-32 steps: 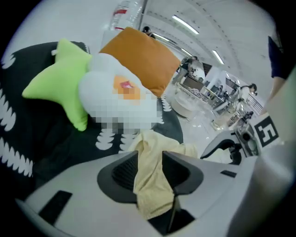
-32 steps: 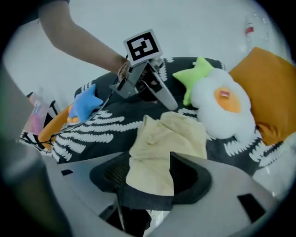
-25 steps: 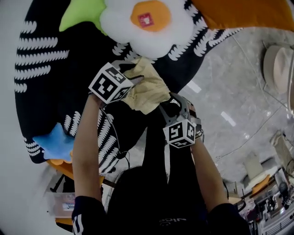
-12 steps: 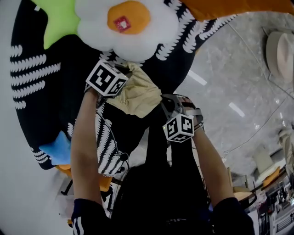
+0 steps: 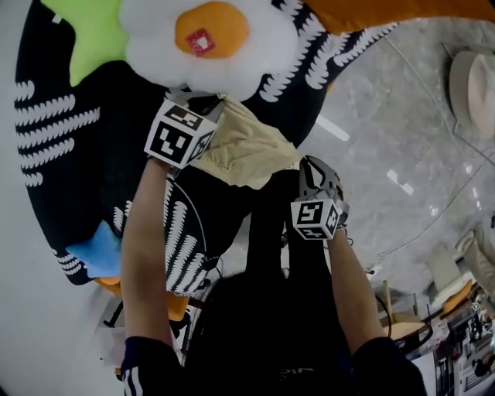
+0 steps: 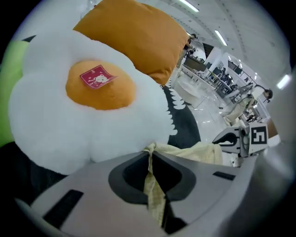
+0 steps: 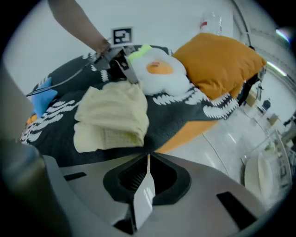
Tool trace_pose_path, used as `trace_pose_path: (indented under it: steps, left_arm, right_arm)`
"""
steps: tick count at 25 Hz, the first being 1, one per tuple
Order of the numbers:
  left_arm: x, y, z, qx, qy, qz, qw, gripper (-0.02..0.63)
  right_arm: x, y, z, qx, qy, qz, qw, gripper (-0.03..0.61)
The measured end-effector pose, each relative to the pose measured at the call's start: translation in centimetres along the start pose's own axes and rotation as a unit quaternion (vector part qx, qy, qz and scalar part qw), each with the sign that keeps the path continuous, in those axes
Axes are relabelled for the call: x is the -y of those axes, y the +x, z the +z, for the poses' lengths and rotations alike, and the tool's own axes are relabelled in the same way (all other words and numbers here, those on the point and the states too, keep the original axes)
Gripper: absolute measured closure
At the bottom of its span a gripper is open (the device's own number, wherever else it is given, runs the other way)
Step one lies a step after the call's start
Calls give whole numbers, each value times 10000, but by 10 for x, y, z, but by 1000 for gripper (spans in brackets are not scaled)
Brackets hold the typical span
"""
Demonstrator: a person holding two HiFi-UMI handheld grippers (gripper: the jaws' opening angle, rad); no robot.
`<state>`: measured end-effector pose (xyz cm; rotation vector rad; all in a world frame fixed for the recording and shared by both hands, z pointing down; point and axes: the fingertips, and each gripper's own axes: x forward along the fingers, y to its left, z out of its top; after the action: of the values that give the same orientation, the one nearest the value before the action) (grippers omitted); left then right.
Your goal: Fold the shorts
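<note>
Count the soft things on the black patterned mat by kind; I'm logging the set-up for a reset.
Cushions: 4 (fried-egg cushion, orange cushion, green cushion, blue cushion)
Shorts: 1 (beige shorts)
Total: 5

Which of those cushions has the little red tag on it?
The white fried-egg cushion: the red tag sits on its orange yolk. The plain orange cushion and green one show none.

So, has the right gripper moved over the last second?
Yes. In the head view the right gripper has slid rightward, away from the white fried-egg plush cushion, toward the grey marble floor.
</note>
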<state>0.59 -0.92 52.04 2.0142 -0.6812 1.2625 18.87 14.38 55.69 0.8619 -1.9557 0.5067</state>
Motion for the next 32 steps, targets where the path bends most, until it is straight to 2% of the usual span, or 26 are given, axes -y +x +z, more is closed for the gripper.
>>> trace_pose_path:
  steps: [2,4,5,6,7,8,10,12,14,16,18,20,23,25,26,28,29,32]
  left_arm:
    - [-1,3,-2,33,59,139,9999,589]
    - [1,-4,-6,114,21,65,9999,589]
    - [2,-9,-8,154,-21,1,9999,589]
    - [3,-14,-9,182,-62,-54,9998,589]
    - [3,-17,-11,196,-94,-90,9997,589]
    - [3,-19,-13,201,-114,-110,9997,589]
    - [3,-21,-14,222,-109,-130,9996,591]
    - [5,-22,-12,281,-83,-147,9995,591]
    - [6,-24,-10,390,-115,-156,9991,591]
    - [6,-29,-7,517,-181,-166,9984,592]
    - [6,-30,-7,602,-233,-187,9977,592]
    - [7,-28,-6,633,-216,-219,9975,592]
    - [8,-29,-3,699,-179,-239,9971,592]
    - [9,-31,-2,775,-217,-254,9964,592]
    - [9,-32,-1,810,-228,-258,9961,592]
    - [9,-38,-3,882,-232,-233,9956,592]
    - [8,-42,-4,942,-258,-202,9950,592]
    - [6,-61,-7,1382,-606,-149,9884,594]
  right_arm:
    - [14,6,-22,-343,470,-51,9983,552]
    - [16,0,-22,-297,1067,329,9933,549]
    - [12,-6,-13,-116,1460,694,9868,508]
    - [5,-11,1,122,1876,1109,9759,419]
    - [-1,-16,16,365,2233,1496,9625,358]
    - [-6,-20,30,564,2474,1797,9504,354]
    - [-12,-18,48,684,2660,2065,9391,361]
    - [-16,-5,48,453,2806,2173,9338,368]
    - [-21,4,45,201,3115,2468,9174,385]
    - [-27,-1,48,176,3294,2864,8995,386]
    - [-29,-14,49,241,3242,3194,8901,361]
    - [-22,-22,45,293,3233,3267,8876,305]
    - [-13,-15,45,265,3335,3130,8889,286]
    - [-19,-1,49,61,3359,3191,8862,296]
    - [-23,6,50,-109,3292,3227,8873,310]
    - [-29,10,47,-334,2963,3144,9012,500]
    - [-30,7,46,-320,2787,3107,9082,539]
    - [-28,-21,51,13,2408,3311,9123,542]
